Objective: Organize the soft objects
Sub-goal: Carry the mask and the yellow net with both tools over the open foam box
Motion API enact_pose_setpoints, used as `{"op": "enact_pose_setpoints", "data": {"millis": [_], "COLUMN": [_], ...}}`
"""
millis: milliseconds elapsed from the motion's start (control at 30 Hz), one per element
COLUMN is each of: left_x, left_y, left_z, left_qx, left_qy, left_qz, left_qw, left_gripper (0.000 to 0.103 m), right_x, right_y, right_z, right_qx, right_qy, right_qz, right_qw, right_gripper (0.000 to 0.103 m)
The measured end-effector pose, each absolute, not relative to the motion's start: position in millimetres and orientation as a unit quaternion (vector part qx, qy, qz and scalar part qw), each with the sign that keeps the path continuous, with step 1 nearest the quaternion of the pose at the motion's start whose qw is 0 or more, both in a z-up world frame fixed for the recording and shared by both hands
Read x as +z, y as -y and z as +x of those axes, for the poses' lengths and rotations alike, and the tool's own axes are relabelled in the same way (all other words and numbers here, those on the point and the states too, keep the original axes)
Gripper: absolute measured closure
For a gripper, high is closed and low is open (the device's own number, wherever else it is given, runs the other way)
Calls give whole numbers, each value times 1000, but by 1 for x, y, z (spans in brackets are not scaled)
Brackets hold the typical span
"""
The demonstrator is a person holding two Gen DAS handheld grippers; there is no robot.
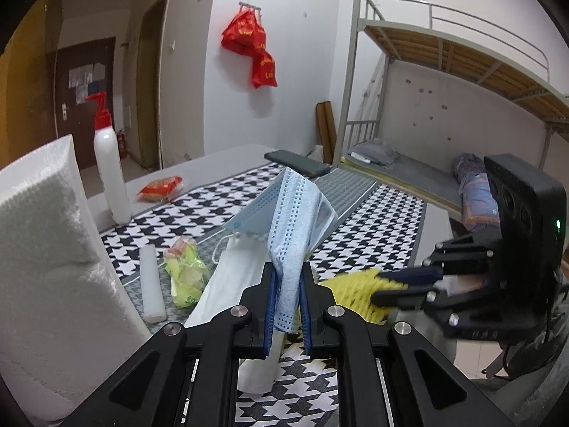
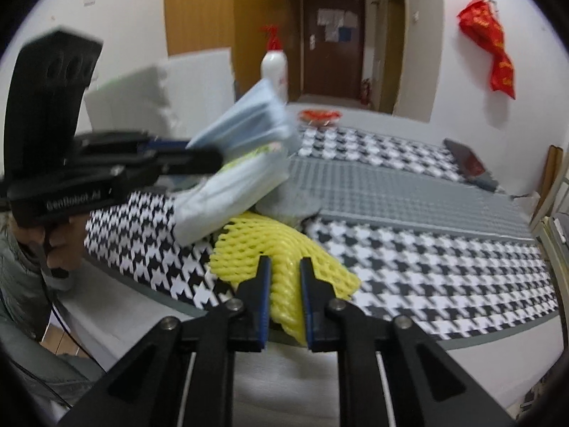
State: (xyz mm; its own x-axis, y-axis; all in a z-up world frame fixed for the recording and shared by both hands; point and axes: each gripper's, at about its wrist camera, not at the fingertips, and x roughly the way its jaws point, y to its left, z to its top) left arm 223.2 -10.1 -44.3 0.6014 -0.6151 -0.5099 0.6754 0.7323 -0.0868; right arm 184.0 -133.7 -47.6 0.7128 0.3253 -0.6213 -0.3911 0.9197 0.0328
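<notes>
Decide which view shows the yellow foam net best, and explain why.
The right wrist view: the yellow foam net fills the centre, its mesh clear, pinched in the right gripper. The left wrist view shows only a part of the net, behind the left gripper that holds the blue mask.

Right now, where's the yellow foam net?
The yellow foam net is clamped in the right gripper, low in the centre of the right wrist view, at the near edge of the houndstooth mat, just below the white mask packet.
</notes>
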Motion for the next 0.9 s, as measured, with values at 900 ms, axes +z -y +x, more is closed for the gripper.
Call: {"op": "enact_pose_setpoints", "data": {"millis": [900], "left_x": [29], "left_y": [-7], "left_z": [172], "left_qx": [-247], "left_qy": [-140], "left_qz": [26], "left_qw": [958], "left_gripper": [90], "right_x": [23], "right_y": [174], "right_z": [166], "right_qx": [189], "right_qy": [-186], "right_qz": [34], "right_qw": [964], "right_gripper": [84]}}
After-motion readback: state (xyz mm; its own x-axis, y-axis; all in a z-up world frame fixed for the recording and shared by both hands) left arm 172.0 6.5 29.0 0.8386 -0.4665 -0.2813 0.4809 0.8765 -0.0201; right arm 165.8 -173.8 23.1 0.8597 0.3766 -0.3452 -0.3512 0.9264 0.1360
